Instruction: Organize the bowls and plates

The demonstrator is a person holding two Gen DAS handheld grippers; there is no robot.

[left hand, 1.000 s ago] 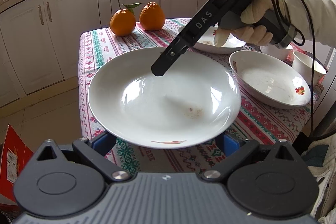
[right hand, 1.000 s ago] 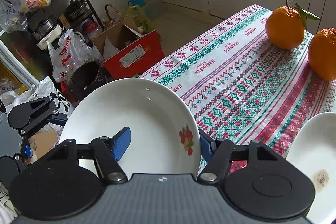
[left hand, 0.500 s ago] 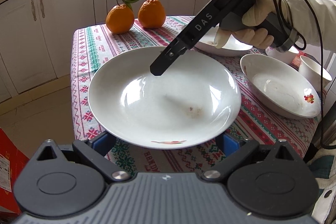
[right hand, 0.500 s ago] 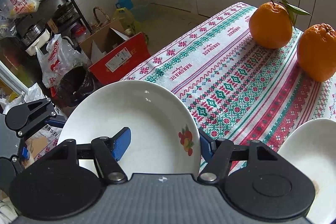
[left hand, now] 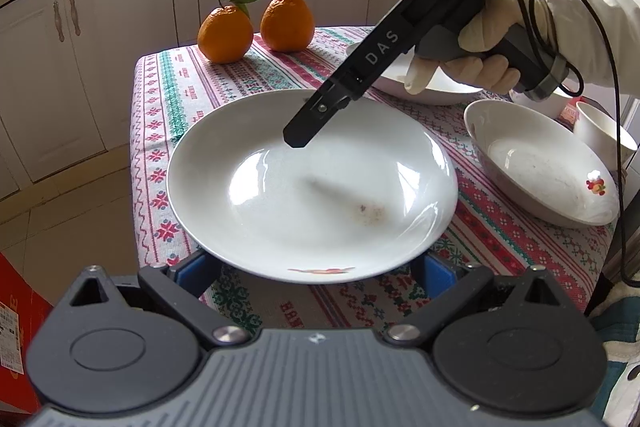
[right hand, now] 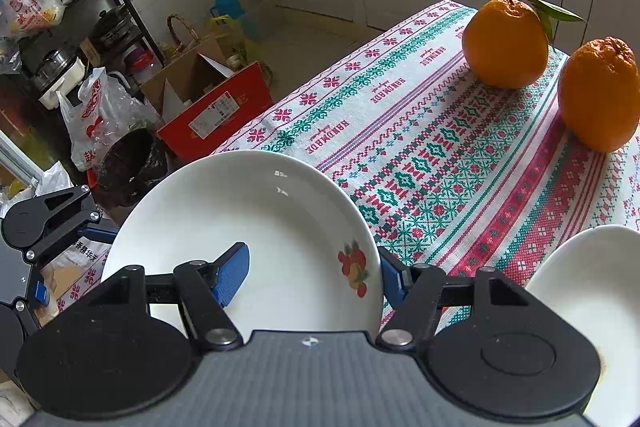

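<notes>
Gripping the rim of a deep white plate [left hand: 312, 187], the right tongs [right hand: 311, 255] are drawn in on it. One blue pad lies inside the dish and the other outside the edge, just by its little fruit print. A gloved hand [left hand: 480, 59] holds that tool slanting down from the right.

The plate sits well apart from the two oranges [left hand: 225, 35], on the near side of them. It is over the patterned cloth of the bench [left hand: 168, 99], and part of it juts out past the bench edge above the floor.

The left tongs [left hand: 316, 267] stand wide, farthest of all from the oranges. Their blue pads are tucked under the plate's rim on either side. I cannot tell whether they press on it.

Right of the oranges lies another white dish [left hand: 400, 83], half hidden by the gloved hand. Nearer than that, and farther right, is a bowl [left hand: 540, 167] with a fruit print, and a white cup [left hand: 600, 131] stands just beside it.
</notes>
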